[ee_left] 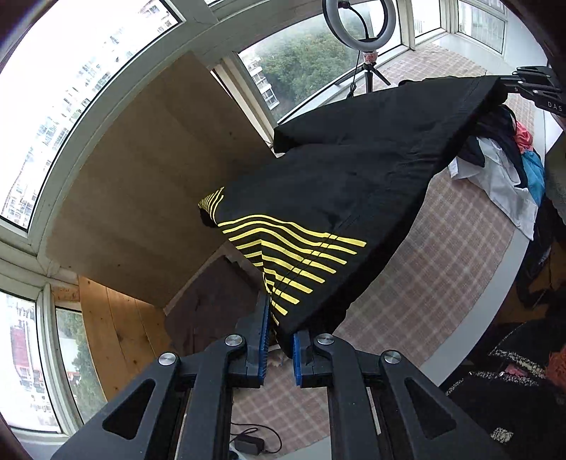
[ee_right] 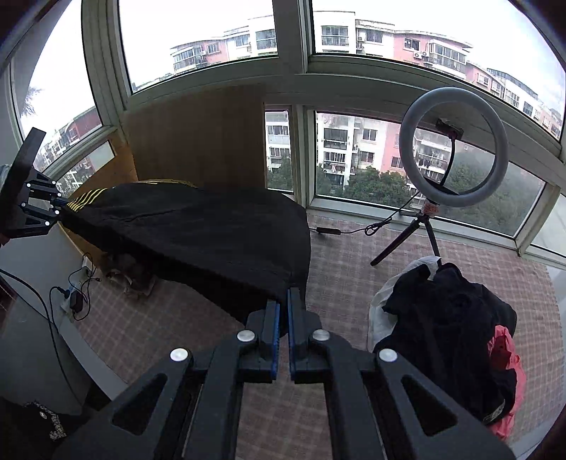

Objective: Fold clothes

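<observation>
Clothes pile (ee_right: 449, 318) and ring light (ee_right: 456, 148) flank the gripper-held black garment (ee_right: 198, 226).

Black garment (ee_left: 346, 184) with yellow stripes; pink-and-white checked tablecloth (ee_left: 424, 283); blue-padded tongs (ee_left: 279, 339).

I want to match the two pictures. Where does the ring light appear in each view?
Left wrist: ring light at the top edge, right of middle, partly cut off.
Right wrist: ring light at upper right, on its tripod before the window.
Shared landmark: the black garment.
</observation>
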